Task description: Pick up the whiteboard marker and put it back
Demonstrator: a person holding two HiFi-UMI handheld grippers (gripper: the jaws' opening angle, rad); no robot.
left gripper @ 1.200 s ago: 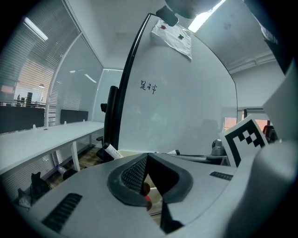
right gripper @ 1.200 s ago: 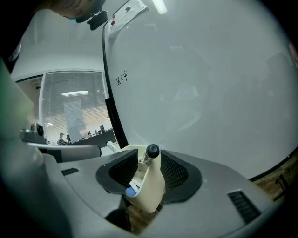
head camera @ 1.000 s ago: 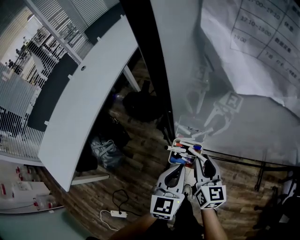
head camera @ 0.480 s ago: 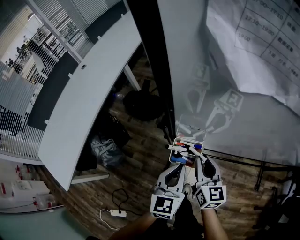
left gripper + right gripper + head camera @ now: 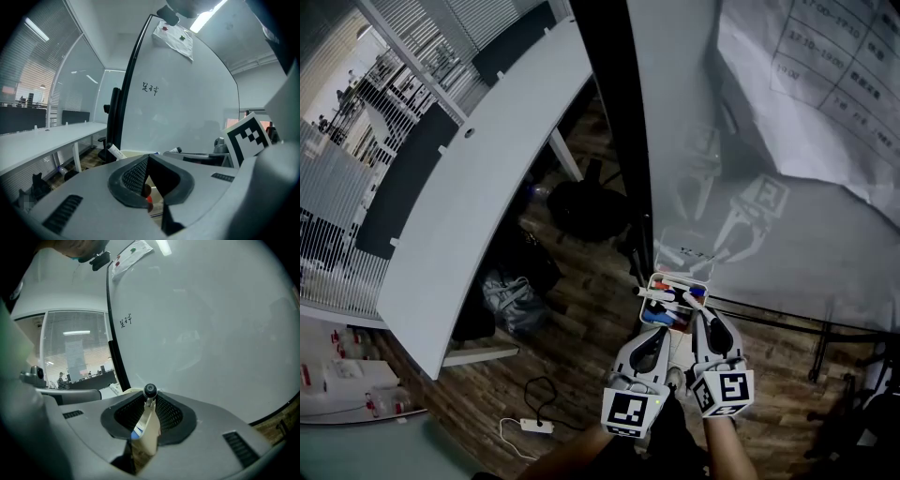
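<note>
A small open tray [image 5: 654, 283] hangs at the foot of the whiteboard [image 5: 712, 187] and holds several markers. My right gripper [image 5: 697, 313] reaches into it from below. Its jaws have just been closing, and in the right gripper view they pinch a white marker [image 5: 146, 425] with a black cap that sticks up past the right gripper [image 5: 149, 401] tips. My left gripper [image 5: 660, 326] waits beside it, just short of the tray. In the left gripper view the left gripper [image 5: 148, 158] jaws meet with nothing between them; a red marker end shows below them.
A printed paper sheet [image 5: 834, 84] hangs on the whiteboard at upper right. A long white desk [image 5: 478, 187] runs along the left, with dark bags [image 5: 511, 300] under it on the wooden floor. A white power strip [image 5: 530, 428] lies near my feet.
The right gripper's jaws have narrowed onto the marker in the tray. Both hands have stayed in place; the head view has shifted slightly.
</note>
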